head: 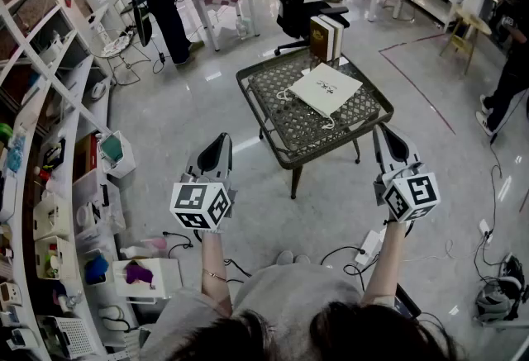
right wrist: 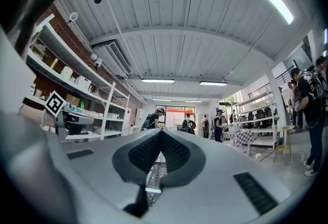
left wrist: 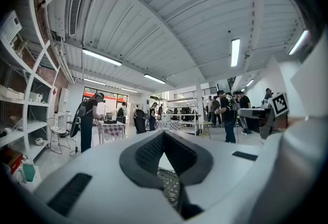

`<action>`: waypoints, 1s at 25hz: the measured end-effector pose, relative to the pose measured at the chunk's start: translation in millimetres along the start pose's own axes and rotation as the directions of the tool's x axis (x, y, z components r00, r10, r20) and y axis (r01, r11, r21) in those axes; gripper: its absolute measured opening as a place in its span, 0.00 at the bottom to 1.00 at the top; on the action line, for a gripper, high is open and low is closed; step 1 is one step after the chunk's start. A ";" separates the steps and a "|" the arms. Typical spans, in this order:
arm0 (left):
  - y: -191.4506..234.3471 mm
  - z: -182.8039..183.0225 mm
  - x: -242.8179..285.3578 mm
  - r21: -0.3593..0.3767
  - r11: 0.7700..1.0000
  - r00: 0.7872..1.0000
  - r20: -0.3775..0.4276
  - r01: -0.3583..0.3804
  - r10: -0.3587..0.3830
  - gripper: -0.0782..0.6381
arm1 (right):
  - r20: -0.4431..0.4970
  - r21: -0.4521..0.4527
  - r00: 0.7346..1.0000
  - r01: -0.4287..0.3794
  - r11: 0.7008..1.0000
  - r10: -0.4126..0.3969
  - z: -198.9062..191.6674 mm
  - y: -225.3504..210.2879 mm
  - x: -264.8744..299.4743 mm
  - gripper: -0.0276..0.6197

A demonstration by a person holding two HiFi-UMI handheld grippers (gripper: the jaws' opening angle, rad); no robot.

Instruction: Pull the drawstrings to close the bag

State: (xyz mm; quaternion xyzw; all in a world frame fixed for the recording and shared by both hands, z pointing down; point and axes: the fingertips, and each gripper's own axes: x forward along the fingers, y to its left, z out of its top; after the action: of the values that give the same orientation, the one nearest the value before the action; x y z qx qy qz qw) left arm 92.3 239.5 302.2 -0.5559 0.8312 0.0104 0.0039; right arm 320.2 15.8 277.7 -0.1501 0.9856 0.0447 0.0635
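Bag (head: 325, 89), white cloth, lies flat on the mesh desk (head: 277, 136), well ahead of both grippers. It looks light and limp (likely to slide if tugged from one side), so take the thin cord loops (head: 286, 95) at its edges. Left gripper (head: 220, 141) and right gripper (head: 383, 133) are empty, jaws closed.

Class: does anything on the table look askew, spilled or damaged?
Nothing is spilled or damaged. The white bag lies flat on the table, at an angle to its edges, drawstrings loose. The books stand upright.
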 end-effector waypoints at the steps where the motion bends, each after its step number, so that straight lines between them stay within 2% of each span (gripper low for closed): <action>1: 0.1 0.0 -1.3 0.001 1.000 1.000 -0.002 0.000 0.000 0.14 | -0.002 0.001 1.000 -0.001 1.000 0.001 0.2 1.4 -0.7 0.08; 25: -26.5 -12.2 -9.6 0.005 1.000 0.999 -0.036 -0.011 0.012 0.14 | -0.026 0.058 1.000 -0.010 0.998 0.011 -16.5 -12.3 -11.2 0.08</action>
State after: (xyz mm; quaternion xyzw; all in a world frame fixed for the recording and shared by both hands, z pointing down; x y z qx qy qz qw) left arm 120.6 238.0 314.3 -0.5512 0.8343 -0.0017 -0.0096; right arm 332.7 5.5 294.7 -0.1435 0.9880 0.0147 0.0547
